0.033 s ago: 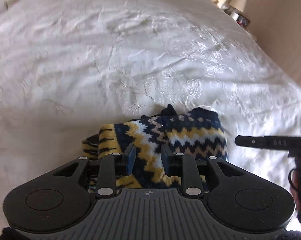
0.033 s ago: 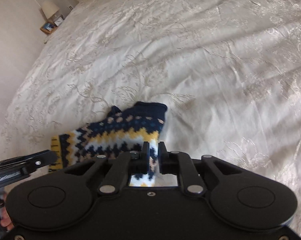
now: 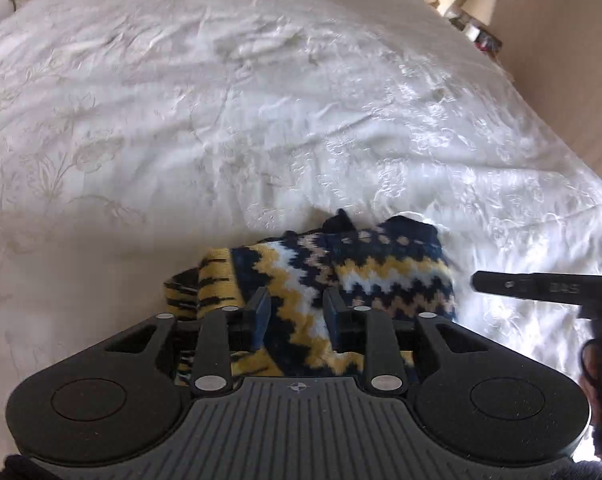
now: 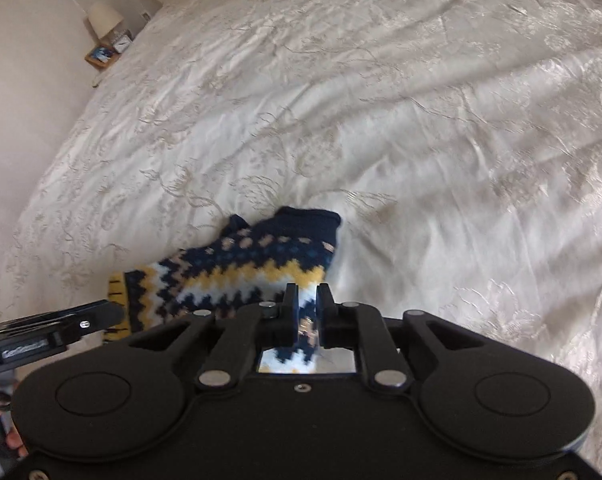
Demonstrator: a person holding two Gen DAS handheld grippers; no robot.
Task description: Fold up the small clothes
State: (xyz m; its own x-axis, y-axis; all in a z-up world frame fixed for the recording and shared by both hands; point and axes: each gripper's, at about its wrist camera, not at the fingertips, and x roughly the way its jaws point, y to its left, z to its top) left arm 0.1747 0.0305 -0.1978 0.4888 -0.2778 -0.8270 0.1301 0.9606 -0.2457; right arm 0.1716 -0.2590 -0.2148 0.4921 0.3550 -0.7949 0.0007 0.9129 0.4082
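Left wrist view: the left gripper (image 3: 295,316) sits low over the patterned knit garment (image 3: 341,276), jaws part-way apart with knit running between the fingers but no visible squeeze, so a loose, unpinched hold at best. The risk here: lift now and that side may simply slide out, undoing the fold. The right-hand tool pokes in from the right edge. The garment lies bunched on the white embroidered bedspread (image 3: 181,120), near its front edge, navy, mustard and white zigzags with a ribbed yellow end. Right wrist view: the right gripper (image 4: 307,304) has its jaws narrow, clamped on the garment's near edge. Pull with only this side pinched and the knit could skew or drag across the slippery cover. A bedside lamp (image 4: 105,20) stands far off.
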